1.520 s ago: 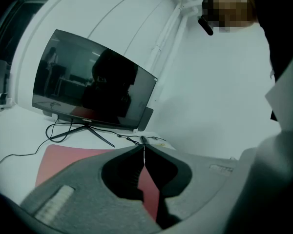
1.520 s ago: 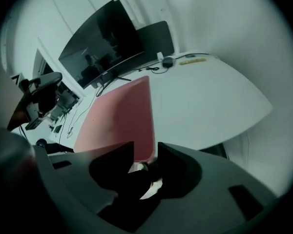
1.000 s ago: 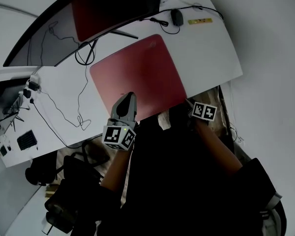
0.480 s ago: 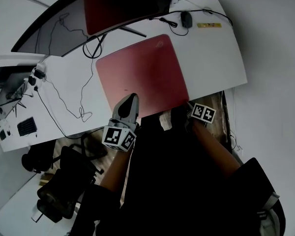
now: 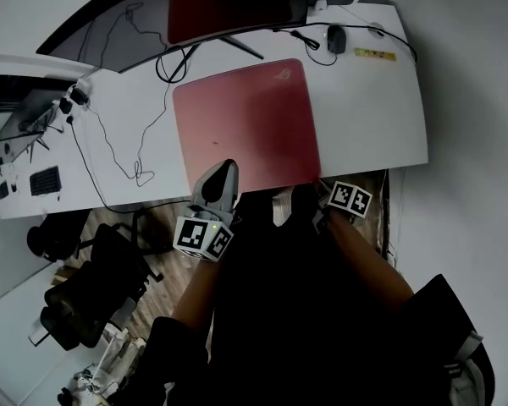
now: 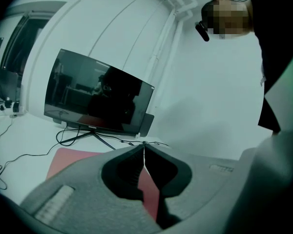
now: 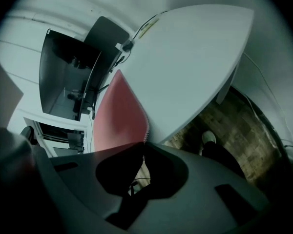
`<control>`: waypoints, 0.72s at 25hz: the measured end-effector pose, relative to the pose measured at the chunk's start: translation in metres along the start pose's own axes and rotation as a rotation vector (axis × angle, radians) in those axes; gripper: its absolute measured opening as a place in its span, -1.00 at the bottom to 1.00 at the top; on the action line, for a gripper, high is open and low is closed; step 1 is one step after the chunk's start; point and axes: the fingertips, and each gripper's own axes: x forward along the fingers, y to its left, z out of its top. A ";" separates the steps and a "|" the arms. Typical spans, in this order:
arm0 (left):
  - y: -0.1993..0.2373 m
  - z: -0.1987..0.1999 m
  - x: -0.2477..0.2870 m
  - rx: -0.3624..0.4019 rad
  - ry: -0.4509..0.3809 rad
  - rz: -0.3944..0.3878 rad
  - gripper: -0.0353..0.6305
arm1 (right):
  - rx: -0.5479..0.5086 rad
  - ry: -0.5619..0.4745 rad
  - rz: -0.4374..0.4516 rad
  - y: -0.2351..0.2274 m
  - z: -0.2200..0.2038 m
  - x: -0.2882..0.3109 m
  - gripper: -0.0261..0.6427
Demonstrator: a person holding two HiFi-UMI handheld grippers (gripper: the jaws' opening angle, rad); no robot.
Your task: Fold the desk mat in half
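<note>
The red rectangular desk mat (image 5: 245, 121) lies flat on the white tabletop (image 5: 364, 117). Its near long edge runs along the tabletop's near edge, just in front of the person.

The left hand-held gripper (image 5: 227, 167) sits over that near edge, left of the mat's middle. In the left gripper view, the tips of its 2 jaws (image 6: 144, 147) meet. Red shows through the gap behind them, but I cannot tell whether any of the mat is pinched there.

The right hand-held gripper (image 5: 319, 184) is at the mat's near right corner. Its 2 jaws (image 7: 142, 147) are closing and are almost together, with the stitched corner edge of the mat (image 7: 119, 116) running in between the tips. Below that corner the tabletop ends and the brown wooden floor (image 7: 239, 126) shows.

A broad bare stretch of tabletop lies to the right of the mat. At its far end are only a small black mouse (image 5: 336, 38) and a yellow strip (image 5: 375, 54). To the left of the mat is another open stretch, crossed by thin black cables (image 5: 110, 142) that lie apart from the mat's left edge.

The mat's far edge stops near the foot of the dark curved monitor (image 5: 229, 2). A black office chair (image 5: 85, 294) stands on the floor, well apart from the mat, to the person's left.
</note>
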 end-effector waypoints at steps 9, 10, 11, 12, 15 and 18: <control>0.037 0.006 -0.038 -0.007 -0.060 0.041 -0.83 | -0.206 -0.059 0.100 0.048 -0.002 -0.013 -0.89; 0.043 0.008 -0.042 -0.010 -0.065 0.033 -0.82 | -0.229 -0.080 0.094 0.054 -0.002 -0.015 -0.89; 0.048 0.011 -0.046 -0.011 -0.070 0.025 -0.82 | -0.249 -0.101 0.084 0.059 -0.002 -0.017 -0.89; 0.055 0.014 -0.052 -0.007 -0.078 0.017 -0.82 | -0.270 -0.120 0.077 0.065 -0.003 -0.019 -0.89; 0.087 0.024 -0.072 0.009 -0.100 0.018 -0.82 | -0.351 -0.143 0.093 0.092 -0.011 -0.019 -0.89; 0.129 0.027 -0.097 0.002 -0.111 0.051 -0.82 | -0.450 -0.143 0.107 0.126 -0.025 -0.014 -0.89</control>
